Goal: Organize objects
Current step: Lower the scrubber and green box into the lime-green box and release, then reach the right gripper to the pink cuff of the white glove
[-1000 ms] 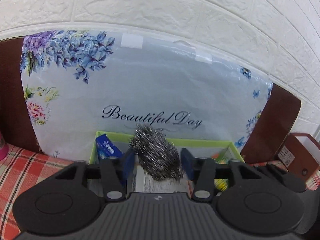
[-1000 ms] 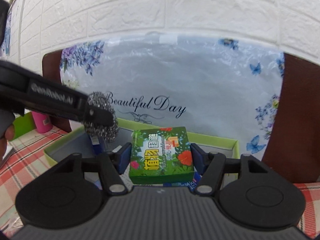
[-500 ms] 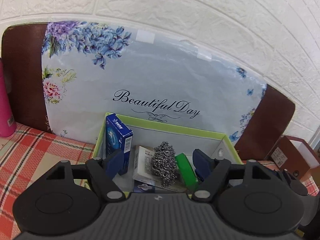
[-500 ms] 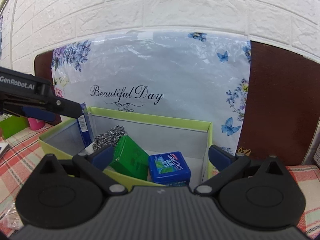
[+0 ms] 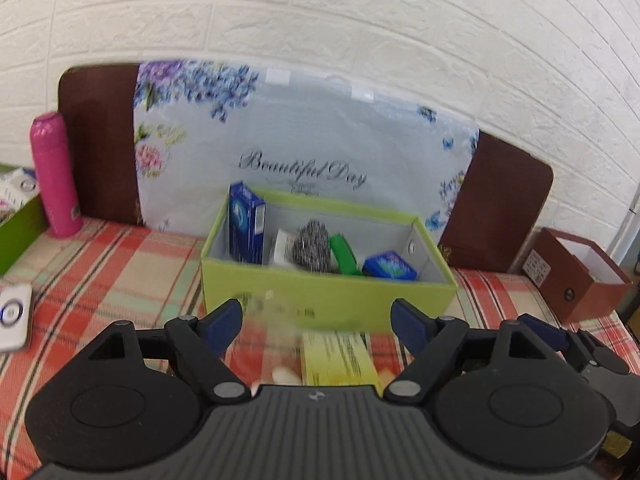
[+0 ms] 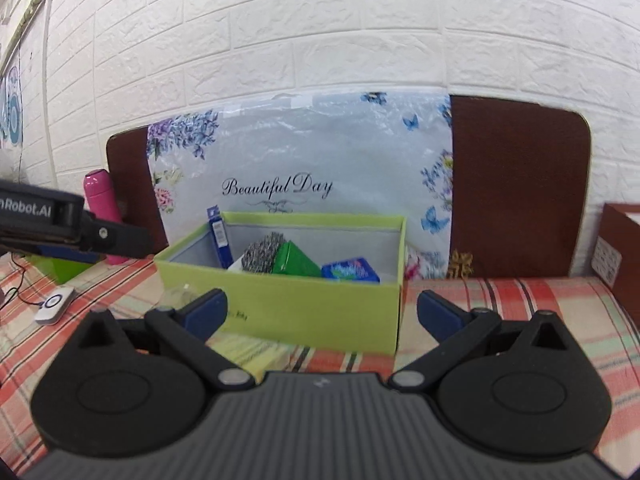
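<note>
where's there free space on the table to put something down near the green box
Bare plaid cloth lies right of the lime-green cardboard box, toward the brown box. Left, cloth between it and the pink bottle is open. In front is crowded: yellow packet.

Lime-green box (image 5: 328, 300), grey inside, centre frame, holds a blue carton (image 5: 245, 222), silver steel-wool scrubber (image 5: 311, 245), green packet (image 5: 343, 254) and blue tin (image 5: 389, 267). Red-and-cream plaid cloth (image 5: 104, 264) lies beneath. Pink bottle (image 5: 56, 174) at left; brown box (image 5: 580, 276) at right; white brick wall (image 5: 320, 12) above.
</note>
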The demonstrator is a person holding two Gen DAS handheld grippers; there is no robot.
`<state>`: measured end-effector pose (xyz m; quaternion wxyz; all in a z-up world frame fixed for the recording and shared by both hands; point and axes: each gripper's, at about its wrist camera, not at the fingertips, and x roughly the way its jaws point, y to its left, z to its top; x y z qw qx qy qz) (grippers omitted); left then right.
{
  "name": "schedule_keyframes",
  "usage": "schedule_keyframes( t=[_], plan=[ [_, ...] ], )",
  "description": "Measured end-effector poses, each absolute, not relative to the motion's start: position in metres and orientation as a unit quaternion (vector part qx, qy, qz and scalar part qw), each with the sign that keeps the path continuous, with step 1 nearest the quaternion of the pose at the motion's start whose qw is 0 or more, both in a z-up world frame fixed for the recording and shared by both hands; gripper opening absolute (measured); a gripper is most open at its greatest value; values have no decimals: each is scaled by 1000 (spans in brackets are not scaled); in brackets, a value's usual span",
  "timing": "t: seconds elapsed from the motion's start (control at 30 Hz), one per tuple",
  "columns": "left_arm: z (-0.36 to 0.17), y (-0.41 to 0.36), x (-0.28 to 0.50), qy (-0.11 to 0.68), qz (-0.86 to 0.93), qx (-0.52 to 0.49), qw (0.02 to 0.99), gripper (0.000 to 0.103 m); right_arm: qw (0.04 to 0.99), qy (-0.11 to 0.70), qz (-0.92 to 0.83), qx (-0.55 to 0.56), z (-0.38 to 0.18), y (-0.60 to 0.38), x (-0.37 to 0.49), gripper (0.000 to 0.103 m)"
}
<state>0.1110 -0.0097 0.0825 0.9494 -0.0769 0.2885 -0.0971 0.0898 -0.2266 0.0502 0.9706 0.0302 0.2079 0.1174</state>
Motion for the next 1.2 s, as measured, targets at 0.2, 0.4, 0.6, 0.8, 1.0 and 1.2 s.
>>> schedule_keyframes(
  t=[0.2, 0.4, 0.6, 0.8, 1.0, 1.2],
  plan=[
    [62, -10, 86, 319, -84, -86, 940, 84, 969, 215, 122, 21, 44, -230, 55, 103],
    [49, -7, 76, 339, -67, -87, 935, 84, 966, 226, 124, 30, 34, -233, 37, 103],
    [37, 0, 67, 355, -57, -87, 929, 84, 962, 239, 126, 34, 24, -234, 29, 103],
    [24, 11, 62, 370, -44, -92, 924, 84, 957, 250, 141, 28, 13, -228, 22, 103],
    [8, 25, 57, 385, -38, -100, 917, 84, 948, 266, 174, 27, 1, -209, 22, 103],
    [-3, 43, 50, 389, -38, -114, 913, 84, 940, 273, 203, 10, -10, -185, 34, 103]
  ],
)
